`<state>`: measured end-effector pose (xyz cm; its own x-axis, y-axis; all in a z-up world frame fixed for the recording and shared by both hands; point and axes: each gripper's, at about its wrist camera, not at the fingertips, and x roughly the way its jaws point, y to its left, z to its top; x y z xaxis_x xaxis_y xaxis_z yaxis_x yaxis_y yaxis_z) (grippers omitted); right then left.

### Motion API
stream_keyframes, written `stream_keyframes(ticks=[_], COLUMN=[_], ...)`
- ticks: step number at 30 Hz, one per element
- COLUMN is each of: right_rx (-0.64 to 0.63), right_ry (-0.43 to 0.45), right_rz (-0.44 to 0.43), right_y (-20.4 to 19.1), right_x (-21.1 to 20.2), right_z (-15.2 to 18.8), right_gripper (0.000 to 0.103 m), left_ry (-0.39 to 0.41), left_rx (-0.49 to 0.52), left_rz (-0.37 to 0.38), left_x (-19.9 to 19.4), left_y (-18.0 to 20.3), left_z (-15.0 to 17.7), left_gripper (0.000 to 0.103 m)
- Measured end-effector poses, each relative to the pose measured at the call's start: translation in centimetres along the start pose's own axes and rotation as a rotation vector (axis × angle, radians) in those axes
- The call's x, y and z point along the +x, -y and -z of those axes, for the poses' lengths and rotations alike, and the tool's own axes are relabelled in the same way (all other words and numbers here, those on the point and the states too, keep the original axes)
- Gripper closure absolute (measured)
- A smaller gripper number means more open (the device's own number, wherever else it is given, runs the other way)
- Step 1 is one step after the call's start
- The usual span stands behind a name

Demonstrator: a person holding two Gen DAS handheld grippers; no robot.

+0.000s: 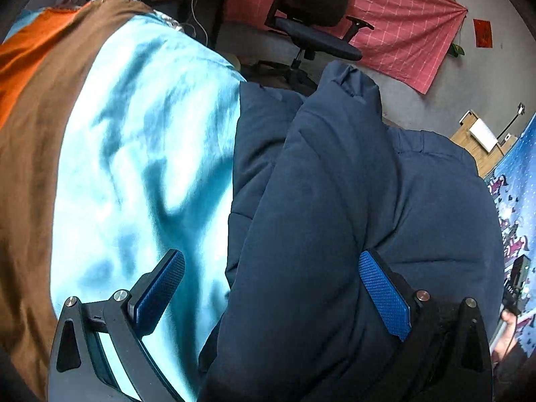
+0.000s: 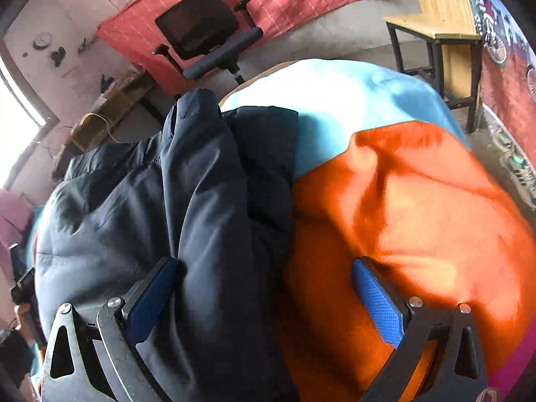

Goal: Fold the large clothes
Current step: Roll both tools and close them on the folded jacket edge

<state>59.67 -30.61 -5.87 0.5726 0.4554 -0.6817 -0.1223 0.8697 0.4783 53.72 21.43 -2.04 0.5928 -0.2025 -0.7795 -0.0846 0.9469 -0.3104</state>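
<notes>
A large navy padded jacket (image 1: 351, 201) lies on a bed cover with light blue (image 1: 144, 154), brown and orange panels. A sleeve (image 1: 335, 140) lies folded over its body. My left gripper (image 1: 271, 268) is open just above the jacket's left edge, one pad over the blue cover, the other over the jacket. In the right wrist view the jacket (image 2: 187, 207) lies left of the orange panel (image 2: 418, 207). My right gripper (image 2: 264, 274) is open over the jacket's right edge, with the fabric between its pads.
A black office chair (image 1: 311, 16) stands beyond the bed by a red checked cloth (image 1: 402, 33) on the wall. A wooden desk (image 2: 439, 30) stands at the far right. A patterned blue cloth (image 1: 516, 207) lies at the right edge.
</notes>
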Motion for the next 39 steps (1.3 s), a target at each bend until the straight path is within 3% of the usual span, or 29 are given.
stream_keyframes(ticks=[9,13,19,22,25,27,30,31,34,35,39], right_rx=[-0.016,0.013,0.150,0.151,0.101,0.097,0.100,0.094,0.109,0.138,0.192], right_ry=[0.002,-0.042,-0.062,-0.080,-0.011,-0.026,-0.056,-0.065,-0.032,-0.023,0.011], right_rz=[-0.010,-0.035,-0.170,-0.095,-0.025,-0.024,-0.049,-0.060,-0.089,-0.129,-0.150], right_y=[0.2,0.6,1.0,0.7,-0.5,-0.7,-0.9,-1.2,-1.3,-1.2,-1.3], right_x=[0.5,0.3,0.3,1.7,1.8,1.9,2.0,2.0,1.6,1.6,0.8], right_z=[-0.4,-1.0,-2.8,-2.4,-1.2,-1.1,-1.3,-1.1,-0.1,0.4,1.3], right_gripper=[0.000,0.000,0.000,0.000,0.000,0.000,0.001,0.002,0.025,0.039,0.063], left_ry=[-0.043,-0.072,-0.071,-0.111,-0.107,-0.099,-0.081,-0.068,-0.017,-0.003,0.033], left_rx=[-0.055,-0.089,-0.099,-0.205,-0.291,-0.260,-0.229,-0.227,-0.223,-0.225,-0.213], left_rz=[0.071,0.101,0.114,0.190,0.227,0.195,0.182,0.187,0.185,0.183,0.137], left_x=[0.2,-0.3,-0.7,0.4,0.3,-0.3,-1.3,-1.7,-2.6,-2.8,-4.5], left_y=[-1.5,-2.3,-2.1,-3.1,-4.3,-3.8,-2.9,-2.7,-2.4,-2.2,-1.2], left_z=[0.1,-0.4,-1.3,-0.5,-0.2,-0.2,-0.2,-0.1,0.8,1.2,1.9], left_gripper=[0.001,0.001,0.001,0.001,0.001,0.003,0.019,0.029,0.041,0.047,0.065])
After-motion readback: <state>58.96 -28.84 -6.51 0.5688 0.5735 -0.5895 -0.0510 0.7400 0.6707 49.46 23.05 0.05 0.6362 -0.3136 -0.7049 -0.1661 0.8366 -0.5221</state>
